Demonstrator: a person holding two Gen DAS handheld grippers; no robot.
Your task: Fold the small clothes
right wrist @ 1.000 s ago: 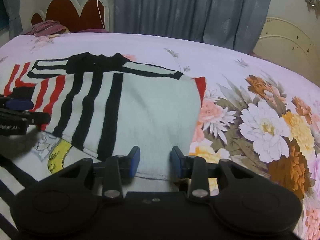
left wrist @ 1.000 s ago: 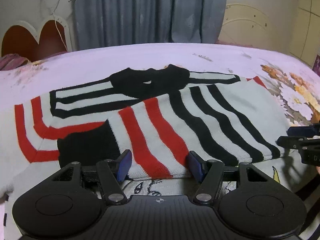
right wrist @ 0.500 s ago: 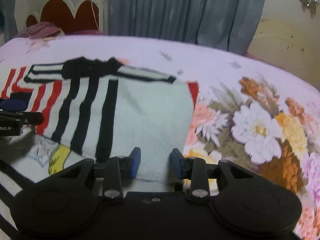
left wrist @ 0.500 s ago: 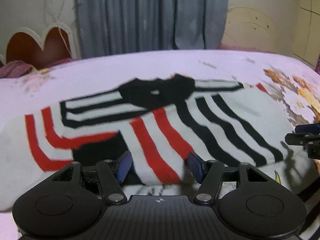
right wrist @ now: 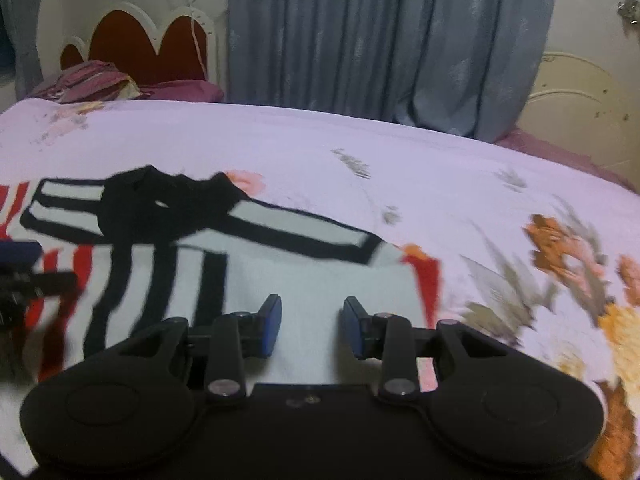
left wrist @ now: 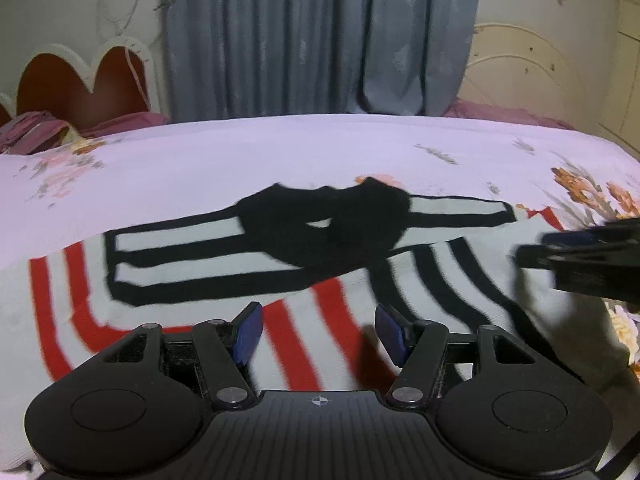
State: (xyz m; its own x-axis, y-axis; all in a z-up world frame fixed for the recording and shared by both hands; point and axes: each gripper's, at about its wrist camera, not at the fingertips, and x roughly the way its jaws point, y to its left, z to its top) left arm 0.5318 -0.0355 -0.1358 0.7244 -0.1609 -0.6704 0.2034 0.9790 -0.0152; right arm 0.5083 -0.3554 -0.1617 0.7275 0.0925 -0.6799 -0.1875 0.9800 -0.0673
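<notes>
at the far left a dark red scalloped headboard with a white rim (left wrist: 80, 80) stands behind the bed, with crumpled purple bedding (left wrist: 32, 136) at its foot. right of it a grey-blue curtain (left wrist: 312, 36) hangs against the wall, and a cream panel with curved mouldings (left wrist: 528, 76) fills the far right.

the pale lilac bedsheet printed with orange and white flowers (left wrist: 240, 160) spreads across the bed, its big blooms on the right side. on it lies the small white knitted sweater with red and black stripes and a black collar (left wrist: 224, 264), folded over itself. its red stripes curve on the left, the black collar sits at the far middle, and black stripes run on the right. from my right wrist view the same sweater (right wrist: 304, 280) shows a plain white part near me, with a red edge at its right border beside the flowers.

my left gripper (left wrist: 318, 334) hangs over the near red stripes, its blue-padded fingers (left wrist: 248, 332) spread wide with nothing between them. whether they touch the cloth i cannot tell.

my right gripper (right wrist: 310, 330) hangs over the white part of the sweater, its blue pads apart too and holding nothing. in the left view it shows blurred at the right edge (left wrist: 584, 260), above the black stripes.
</notes>
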